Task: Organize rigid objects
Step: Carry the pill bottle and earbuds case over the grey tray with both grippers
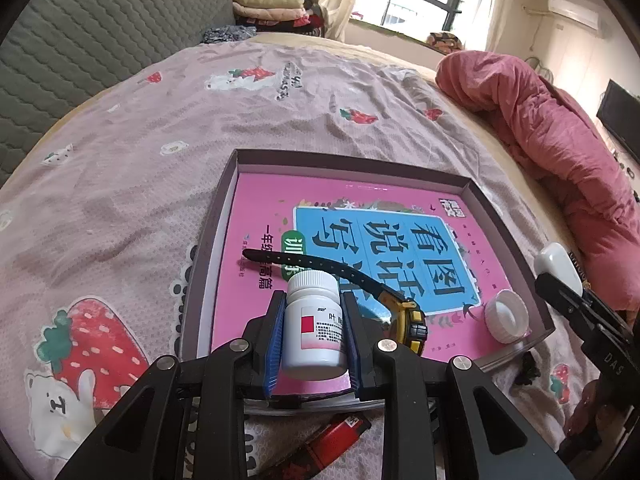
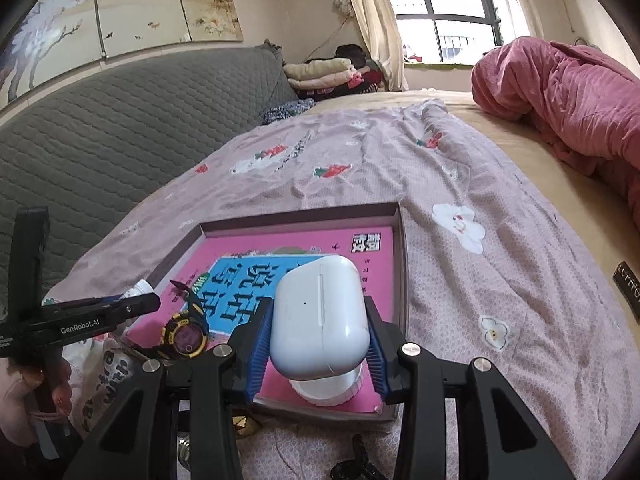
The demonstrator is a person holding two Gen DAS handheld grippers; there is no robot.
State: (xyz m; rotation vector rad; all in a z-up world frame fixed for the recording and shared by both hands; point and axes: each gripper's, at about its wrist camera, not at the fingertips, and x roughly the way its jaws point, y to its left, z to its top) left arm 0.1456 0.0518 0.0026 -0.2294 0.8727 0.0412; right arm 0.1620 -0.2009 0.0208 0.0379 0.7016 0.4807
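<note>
1. Left gripper (image 1: 314, 336) is clamped on the white pill bottle (image 1: 314, 326), blue pads (image 1: 273, 354) pressing both sides of the label, cap pointing away from the camera. Bottle hangs over the near edge of the box tray (image 1: 472, 184), apparently not touching the pink book (image 1: 256, 208) that lines its floor.
2. Right gripper (image 2: 318, 330) is closed on the white earbuds case (image 2: 320, 316), held across its width, directly over the white jar cap (image 2: 326, 392) in the tray's near-right corner.
3. Already in the tray: yellow-and-black watch (image 1: 412, 322) with its strap running toward the middle, plus the jar cap. Red lighter (image 1: 340, 432) and a small black item (image 1: 528, 368) lie outside on the bedsheet (image 1: 120, 200).
4. Step in hand, my read: set both held items into the tray.
5. Bottle: carry it forward-left of the watch strap, where the book is bare. Either lay it on its side or stand it upright on its base; the book is flat but the bed beneath is soft, so upright may tip.
6. Case: don't drop it on the jar cap. Shift toward the free far-right area, lower until it contacts the book, then release.
7. Release one at a time; pressing on the tray could tilt it on the mattress.
</note>
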